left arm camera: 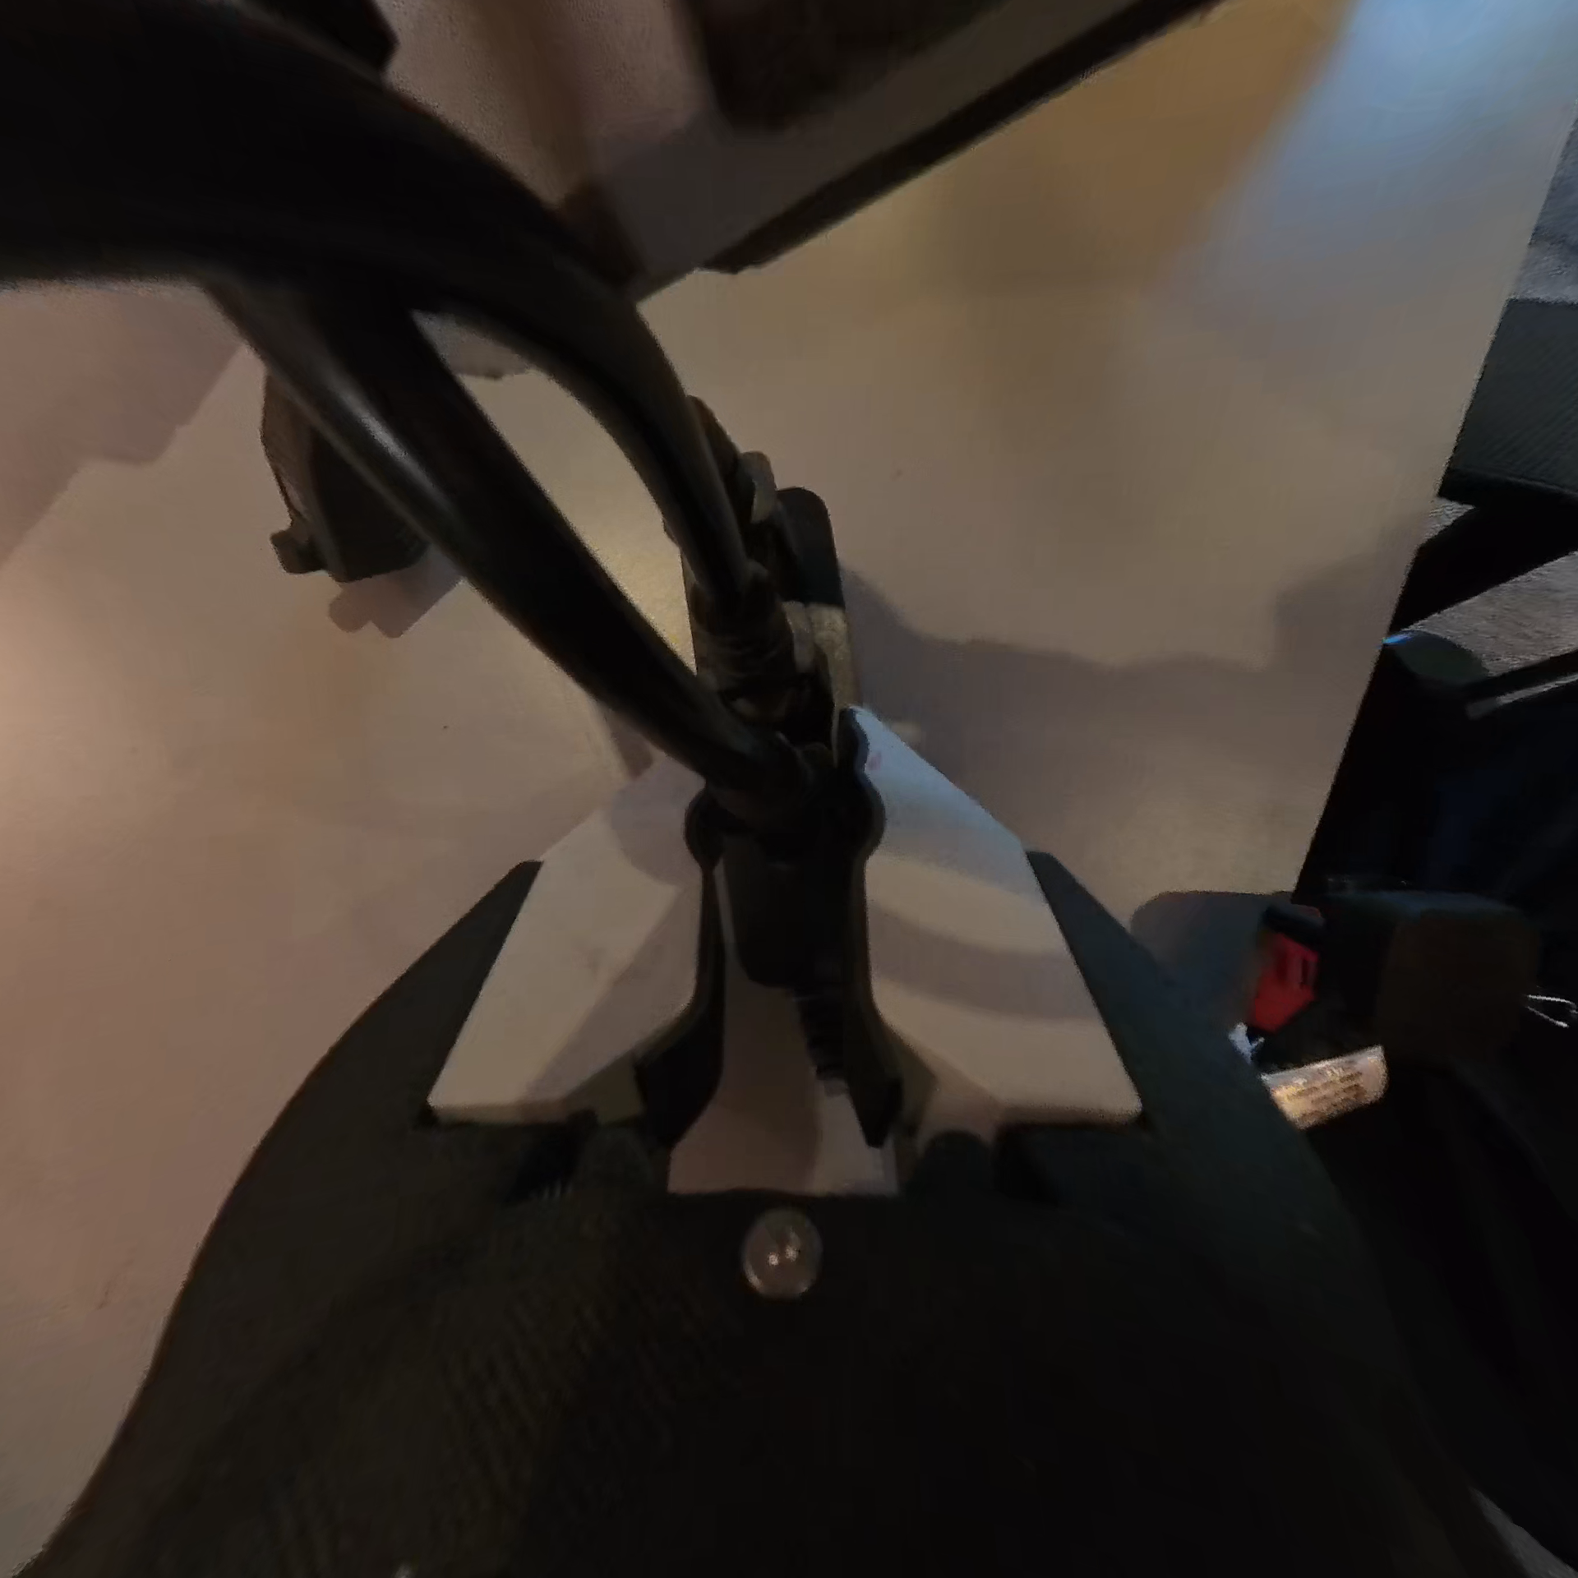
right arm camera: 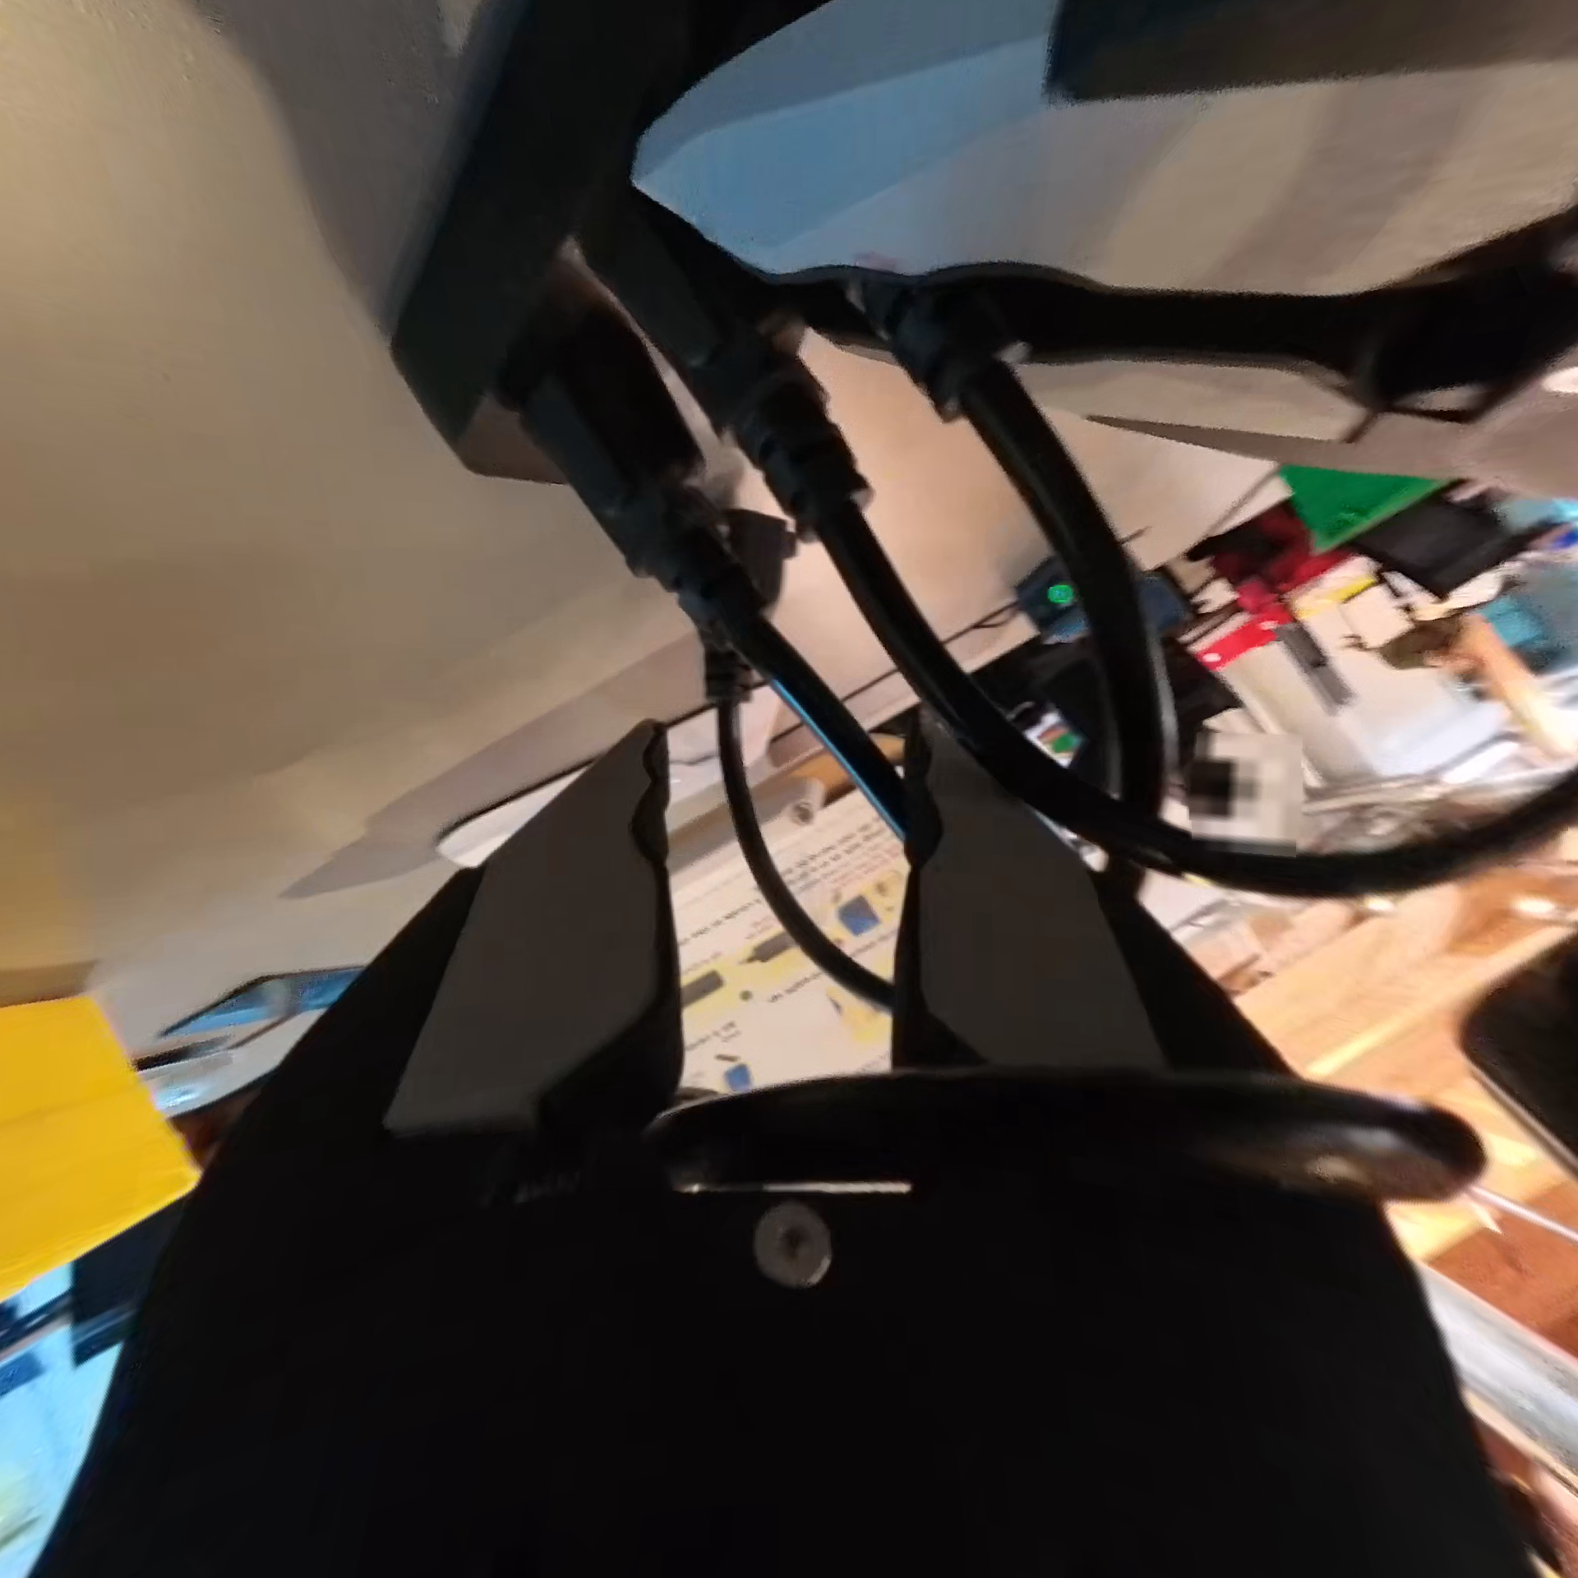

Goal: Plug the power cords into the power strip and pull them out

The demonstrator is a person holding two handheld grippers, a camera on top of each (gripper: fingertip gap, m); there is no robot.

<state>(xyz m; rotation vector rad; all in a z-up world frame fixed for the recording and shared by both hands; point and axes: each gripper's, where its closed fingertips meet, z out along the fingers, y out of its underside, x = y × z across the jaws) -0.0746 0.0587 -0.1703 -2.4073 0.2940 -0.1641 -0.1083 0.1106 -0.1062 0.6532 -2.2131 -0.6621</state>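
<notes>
Three black plugs show in the right wrist view. Two of them [right arm camera: 632, 478] [right arm camera: 794, 427] sit side by side in the dark power strip [right arm camera: 478, 341], which hangs tilted at the upper left over the pale table [right arm camera: 171, 427]. The third plug [right arm camera: 948, 350] is clamped farther right by the left gripper [right arm camera: 897, 299]. One black cord trails down from each plug; the cord from the leftmost plug, marked with a blue stripe [right arm camera: 837, 751], passes between the fingers of the right gripper [right arm camera: 781, 794]. Its two fingers stand wide apart, and whether either pad touches that cord cannot be told. A thinner black cable [right arm camera: 751, 854] also hangs in the gap. In the left wrist view the left gripper [left arm camera: 786, 820] is narrowed onto one black plug [left arm camera: 790, 862], both pads pressed to its sides, and its cord [left arm camera: 529, 529] loops up and away to the left in two strands. Beyond the table's far edge, on the right, lie blurred shelves of coloured clutter [right arm camera: 1366, 581]. One yellow block [right arm camera: 77, 1127] sits near left.
</notes>
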